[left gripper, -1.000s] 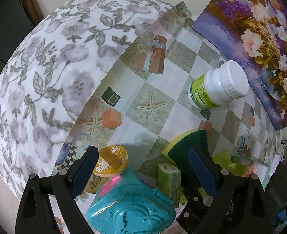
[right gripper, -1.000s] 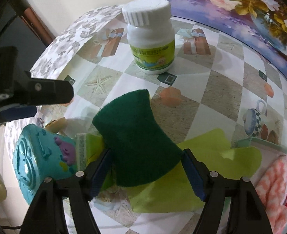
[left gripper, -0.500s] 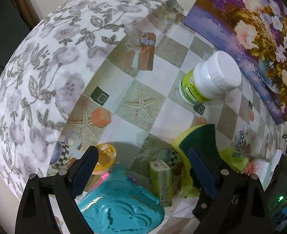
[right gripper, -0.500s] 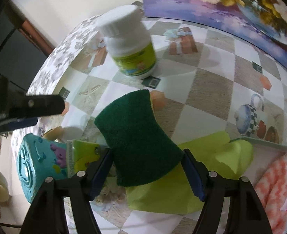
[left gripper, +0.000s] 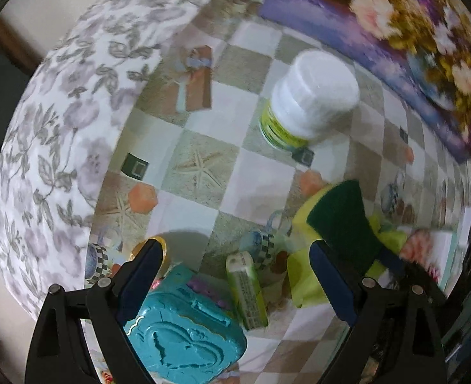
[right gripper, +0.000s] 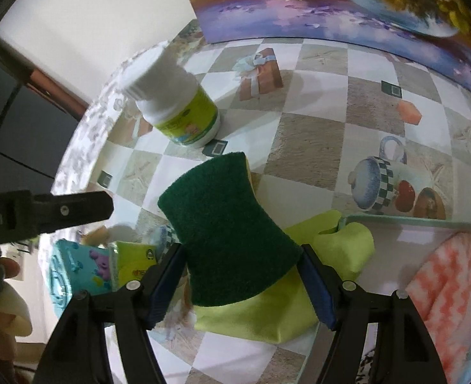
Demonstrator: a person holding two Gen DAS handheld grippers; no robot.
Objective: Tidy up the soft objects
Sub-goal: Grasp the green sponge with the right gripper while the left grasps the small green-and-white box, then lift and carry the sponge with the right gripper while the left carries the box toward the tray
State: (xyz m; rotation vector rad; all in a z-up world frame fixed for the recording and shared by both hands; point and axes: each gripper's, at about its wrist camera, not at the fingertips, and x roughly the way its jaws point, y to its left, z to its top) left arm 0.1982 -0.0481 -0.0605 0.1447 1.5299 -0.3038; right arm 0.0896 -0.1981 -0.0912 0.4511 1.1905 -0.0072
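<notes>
The right gripper [right gripper: 240,283] has the green-and-yellow sponge [right gripper: 225,240] pinched between its blue pads, jaws closed on the sponge's waisted lower half so the foam bulges out above them, and over the last second it has carried the sponge up and away from the checked tablecloth [right gripper: 315,147]. A second ago the sponge sat low against the lime green cloth [right gripper: 267,316]; now it hangs clear above that cloth, with the cloth lying flat beneath and behind it, and the white pill bottle [right gripper: 177,108] has slid from straight ahead to the upper left of the right wrist view, which tells me the hand is swinging rightward, toward the pale tray edge and the coral-and-white towel [right gripper: 453,291] lying there. From the left wrist view the same sponge [left gripper: 344,220] shows to the right, raised over the yellow-green fabric. The left gripper [left gripper: 235,275] hangs with its jaws spread wide and nothing between them, above the teal plastic case [left gripper: 184,329] and the small green packet [left gripper: 246,291] standing beside it; it has drawn back a little, so the orange-lidded tub [left gripper: 153,249] is now mostly hidden behind its left finger. I'd judge the pickup finished and the carry under way, the sponge bound for wherever the soft things are being gathered, probably beside the towel, while the lime cloth still waits its turn. The view is blurred by motion, so finer detail is lost.
</notes>
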